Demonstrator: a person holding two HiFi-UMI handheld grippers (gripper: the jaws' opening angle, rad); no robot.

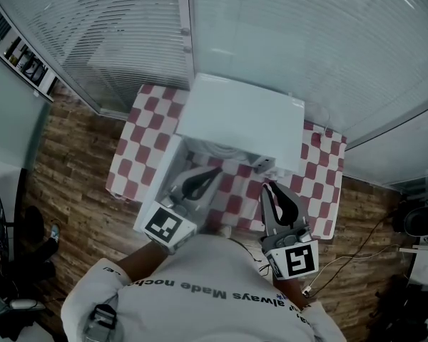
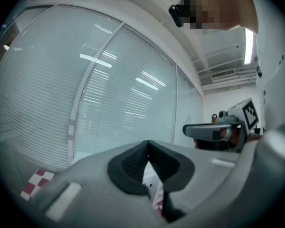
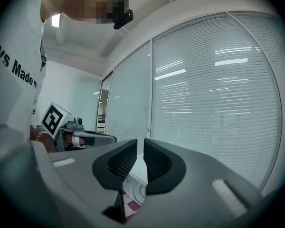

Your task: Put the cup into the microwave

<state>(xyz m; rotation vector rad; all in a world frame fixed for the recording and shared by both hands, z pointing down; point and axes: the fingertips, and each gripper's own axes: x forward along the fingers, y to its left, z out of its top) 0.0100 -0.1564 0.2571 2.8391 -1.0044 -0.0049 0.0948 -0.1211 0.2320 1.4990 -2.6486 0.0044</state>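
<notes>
Person at a checked table (image 1: 139, 144) facing a white microwave (image 1: 242, 116), an empty gripper in each hand.

Seen from above, the microwave sits mid-frame on the red-and-white cloth, with blinds (image 1: 307, 41) behind it and what looks like its door (image 1: 164, 173) swung out at its lower left. The left gripper (image 1: 212, 172) hovers just below the microwave, left of centre; in the left gripper view its (image 2: 147, 144) jaws touch at the tips and hold nothing. The right gripper (image 1: 269, 187) hovers to the right; in the right gripper view its (image 3: 140, 144) jaws are almost together, a thin slit between them, nothing in it. Low in that view, under the jaws, a white ribbed round thing (image 3: 137, 193) lies on the cloth. It may be the cup, but I cannot tell.
</notes>
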